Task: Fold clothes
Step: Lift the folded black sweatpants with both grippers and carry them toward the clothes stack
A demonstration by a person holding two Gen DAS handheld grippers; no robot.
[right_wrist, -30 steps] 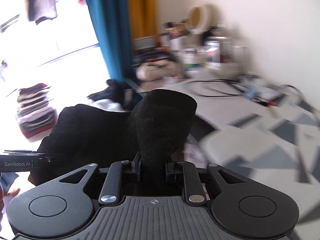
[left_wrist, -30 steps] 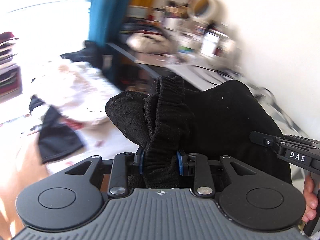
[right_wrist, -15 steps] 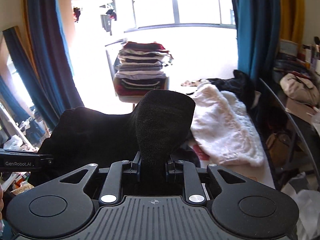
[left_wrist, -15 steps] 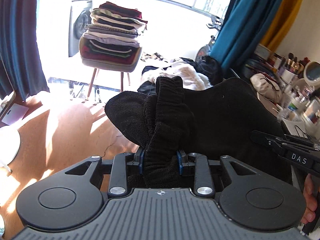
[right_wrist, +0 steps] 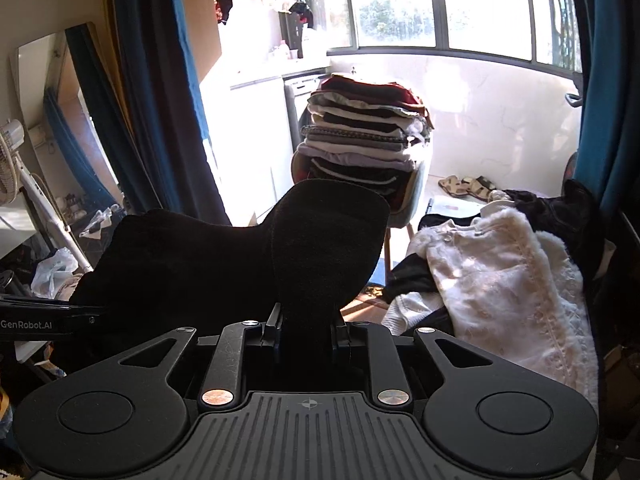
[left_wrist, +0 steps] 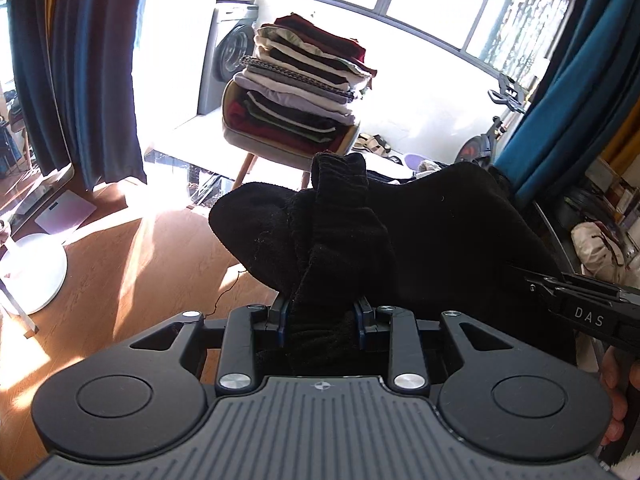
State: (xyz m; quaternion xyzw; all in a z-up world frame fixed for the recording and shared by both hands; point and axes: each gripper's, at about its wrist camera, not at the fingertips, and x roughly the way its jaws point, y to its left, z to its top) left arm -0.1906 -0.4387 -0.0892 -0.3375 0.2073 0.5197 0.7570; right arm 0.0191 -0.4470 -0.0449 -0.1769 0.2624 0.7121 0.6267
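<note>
We've got one black garment (left_wrist: 440, 232), thick, fuzzy knit w/ a ribbed band bunched up at the left tool (left_wrist: 320, 320). It's held in the air btwn both tools, spanning across from one to the other, sagging a bit in the middle and hiding most of what's ahead.

Left tool: jaws nearly closed, clamped on the ribbed bunch, blue pads pressed vs fabric both sides. Cloth rises straight up out of the grip and flops fwd. Off to its right the right tool's side shows, w/ the person's fingers (left_wrist: 612, 396) wrapped on the handle.

Right tool (right_wrist: 307, 330): jaws pinched tight on a smooth rounded fold of the same garment (right_wrist: 224, 264), which stands up ahead of the tool then spreads away to its left, toward the left tool's edge at frame left.

Both tools sit roughly level, side by side, pointing the same way.

Ahead of both: a chair (right_wrist: 416, 192) stacked w/ folded clothes (right_wrist: 360, 136). Right of the right tool, a white fluffy garment (right_wrist: 500, 280) on a heap. Wood floor (left_wrist: 132, 264) below the left tool.
</note>
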